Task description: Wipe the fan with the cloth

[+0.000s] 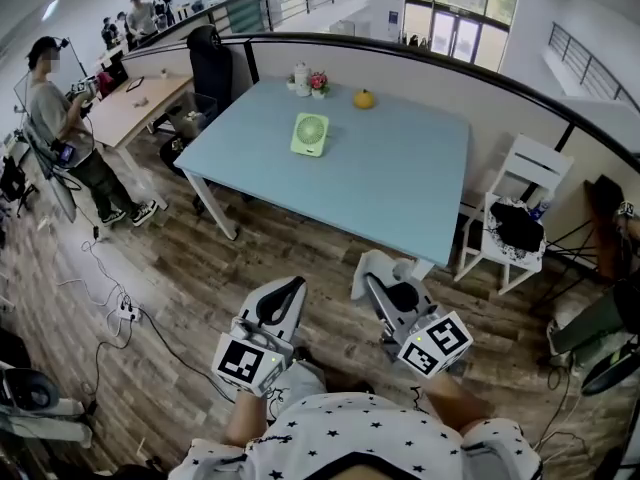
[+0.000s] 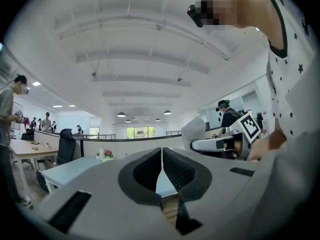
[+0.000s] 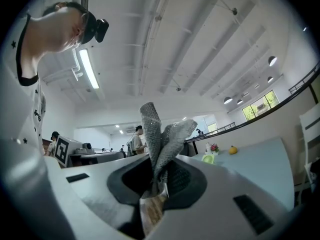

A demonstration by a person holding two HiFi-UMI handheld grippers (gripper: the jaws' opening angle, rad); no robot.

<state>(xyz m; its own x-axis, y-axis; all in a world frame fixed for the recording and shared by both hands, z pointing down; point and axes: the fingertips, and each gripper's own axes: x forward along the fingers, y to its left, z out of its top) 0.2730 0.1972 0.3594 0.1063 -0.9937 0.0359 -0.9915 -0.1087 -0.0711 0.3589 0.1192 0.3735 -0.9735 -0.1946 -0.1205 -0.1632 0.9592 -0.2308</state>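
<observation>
Right hand-held gripper (image 3: 157, 174) pinches cloth (image 3: 161, 131) — left hand-held gripper (image 2: 161, 166) closed, both upturned.

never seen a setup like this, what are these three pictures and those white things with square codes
No robot: a person holds a two-jaw gripper in each hand, and the marked cubes are part of them. The head view comes from a camera on the person's head, looking down; the two gripper views come from cameras riding on each gripper, looking along its jaws. The left gripper is shut on nothing. The right gripper is shut on a grey cloth. Ahead stands a light blue table with a small green fan, a yellow fruit, flowers and a white container.
</observation>
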